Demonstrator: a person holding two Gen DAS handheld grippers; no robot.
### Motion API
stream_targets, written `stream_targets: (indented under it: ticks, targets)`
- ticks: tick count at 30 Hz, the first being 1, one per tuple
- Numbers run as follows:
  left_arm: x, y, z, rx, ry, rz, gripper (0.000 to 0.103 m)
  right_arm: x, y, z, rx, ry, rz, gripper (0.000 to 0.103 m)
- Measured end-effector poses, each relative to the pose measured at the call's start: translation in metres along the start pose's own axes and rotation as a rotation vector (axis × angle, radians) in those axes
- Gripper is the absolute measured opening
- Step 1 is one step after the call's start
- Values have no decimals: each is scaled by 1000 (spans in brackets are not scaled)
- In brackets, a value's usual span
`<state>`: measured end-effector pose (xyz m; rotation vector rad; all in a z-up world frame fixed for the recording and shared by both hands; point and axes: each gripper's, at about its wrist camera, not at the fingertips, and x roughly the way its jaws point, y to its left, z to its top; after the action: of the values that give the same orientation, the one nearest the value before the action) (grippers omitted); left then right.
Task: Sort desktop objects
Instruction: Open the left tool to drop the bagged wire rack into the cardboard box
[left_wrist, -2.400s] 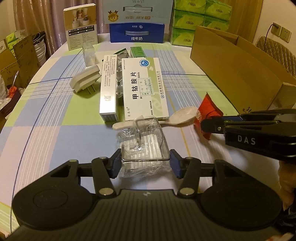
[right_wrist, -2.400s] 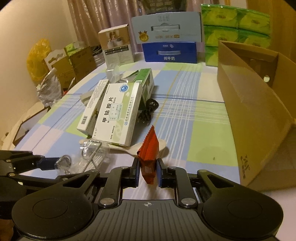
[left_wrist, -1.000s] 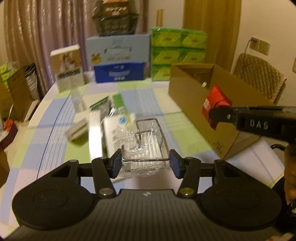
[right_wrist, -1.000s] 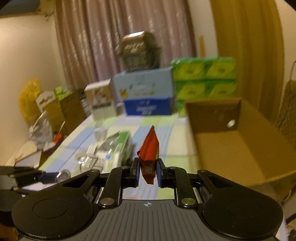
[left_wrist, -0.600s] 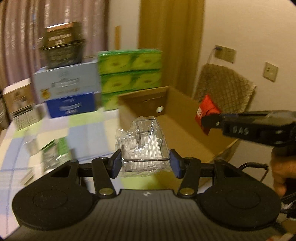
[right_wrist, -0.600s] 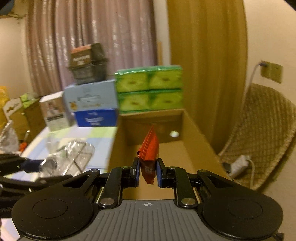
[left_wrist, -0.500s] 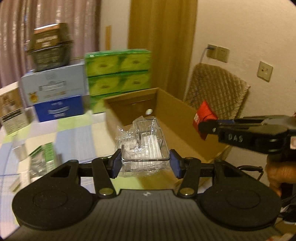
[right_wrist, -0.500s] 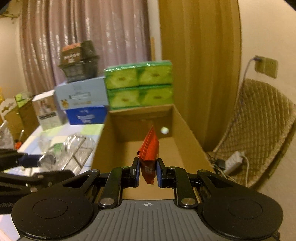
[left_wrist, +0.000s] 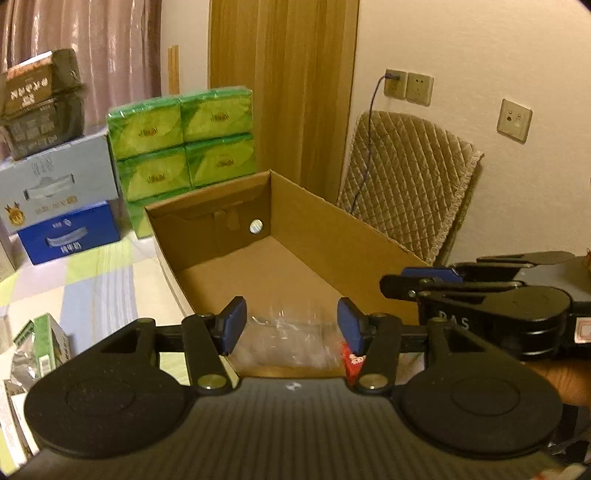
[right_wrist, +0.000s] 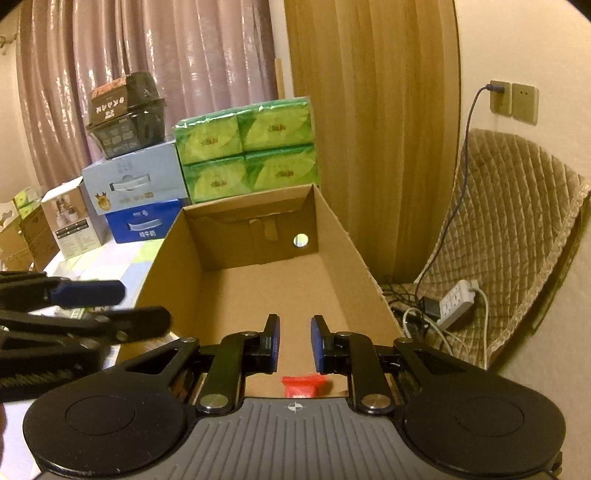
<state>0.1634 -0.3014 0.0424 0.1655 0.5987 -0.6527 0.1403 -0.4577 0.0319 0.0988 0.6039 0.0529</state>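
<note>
Right tool gapes above red packet in box.

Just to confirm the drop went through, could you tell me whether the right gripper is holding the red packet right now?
No: the right gripper has its jaws apart with nothing between them, and the red packet lies below on the floor of the cardboard box.

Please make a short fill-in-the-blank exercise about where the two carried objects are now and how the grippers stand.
1. The red packet lies inside the ____ box.
2. The clear plastic pack lies in the box, next to the red ____.
3. The left gripper and the right gripper both have their fingers ____.

Missing words: cardboard; packet; open
</note>
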Motion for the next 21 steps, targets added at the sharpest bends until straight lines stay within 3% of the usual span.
stream_targets:
  ticks: [11, 18, 20, 21]
  targets:
    - [-46, 30, -13, -66, -38, 56, 50, -15, 14, 1, 10, -22, 21, 15]
    - [-91, 67, -44, -146, -24, 132, 62, -37, 47, 3, 10, -36, 88, 17]
    - [-104, 80, -55, -161, -11, 159, 68, -46, 62, 1, 2, -46, 118, 25]
    - [-111, 87, -62, -164, -2, 179, 70, -49, 69, 1, -2, -51, 129, 39]
